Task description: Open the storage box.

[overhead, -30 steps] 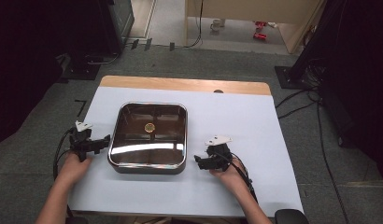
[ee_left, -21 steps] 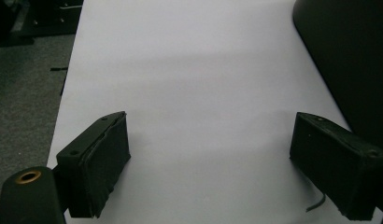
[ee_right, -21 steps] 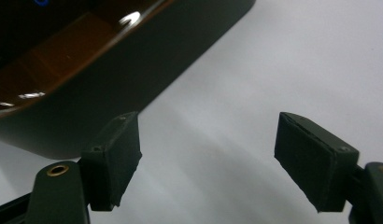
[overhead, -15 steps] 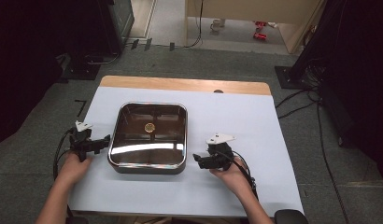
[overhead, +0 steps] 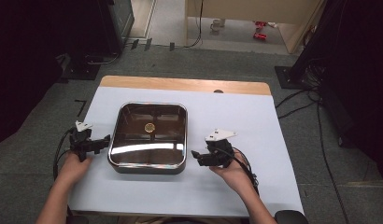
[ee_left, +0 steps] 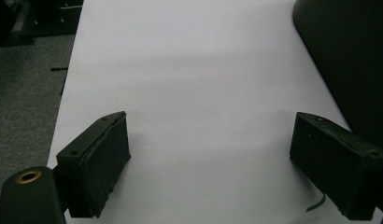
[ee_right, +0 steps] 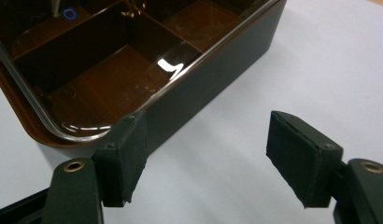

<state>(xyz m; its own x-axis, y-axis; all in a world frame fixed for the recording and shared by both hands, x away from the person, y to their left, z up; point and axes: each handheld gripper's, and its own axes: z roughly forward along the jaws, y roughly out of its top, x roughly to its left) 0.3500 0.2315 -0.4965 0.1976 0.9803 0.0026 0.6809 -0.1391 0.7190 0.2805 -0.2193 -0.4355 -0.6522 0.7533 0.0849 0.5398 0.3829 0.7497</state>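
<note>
Your right hand-held gripper [overhead: 195, 154] sits just off the right side of the brown box [overhead: 148, 136], its jaws standing apart with nothing between them; they have just been closing. In the right gripper view, one pad [ee_right: 125, 161] lies close against the box's dark outer wall near a rounded corner, though you cannot tell whether it touches, while the other pad is over bare white surface [overhead: 236, 112].

Your left hand-held gripper [overhead: 105, 140] is just beside the box's left side, pointing toward it. Its jaws are wide apart and hold nothing, and between them in the left gripper view there is bare surface, with the box's dark wall [ee_left: 348, 56] at the right edge.

The box rests flat on the surface between your two hands, left of the middle. Its top is clear and glossy, and dividers inside split it into compartments.
</note>
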